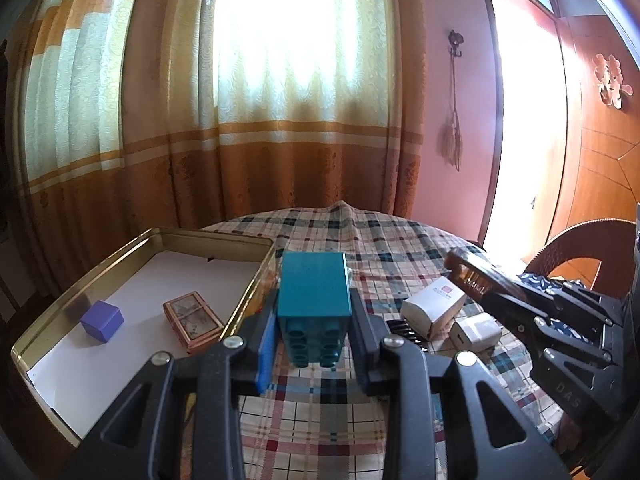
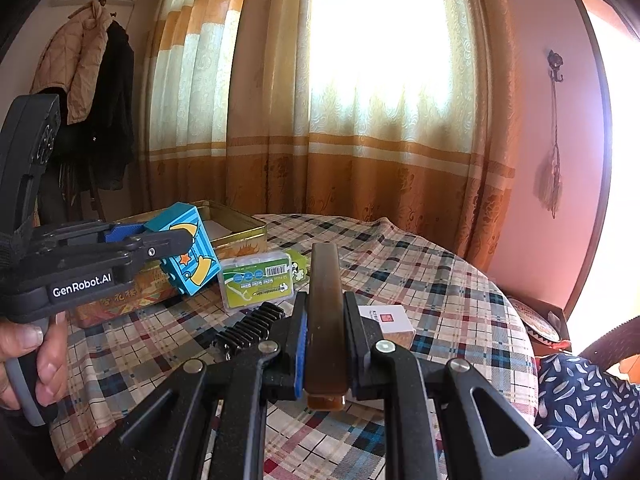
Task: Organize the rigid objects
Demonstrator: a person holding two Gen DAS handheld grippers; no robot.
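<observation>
My left gripper (image 1: 313, 300) is shut on a teal toy block (image 1: 312, 284), held above the plaid cloth just right of a gold tin tray (image 1: 216, 246). In the right wrist view that block (image 2: 192, 256) shows a moon and star picture, clamped in the left gripper (image 2: 176, 240) in front of the tin (image 2: 240, 236). My right gripper (image 2: 326, 300) is shut on a long brown translucent bar (image 2: 325, 272) that points forward over the table. The left wrist view shows this right gripper (image 1: 480, 288) and the bar (image 1: 466, 270) at the right.
Inside the tin lie a purple cube (image 1: 102, 322) and a copper-coloured box (image 1: 192, 320). On the cloth sit two white boxes (image 1: 434, 306) (image 1: 476, 332), a black toothed clip (image 2: 248, 328) and a green floss box (image 2: 256, 280). A wicker chair (image 1: 580, 240) stands right; a hand (image 2: 44, 360) grips the left handle.
</observation>
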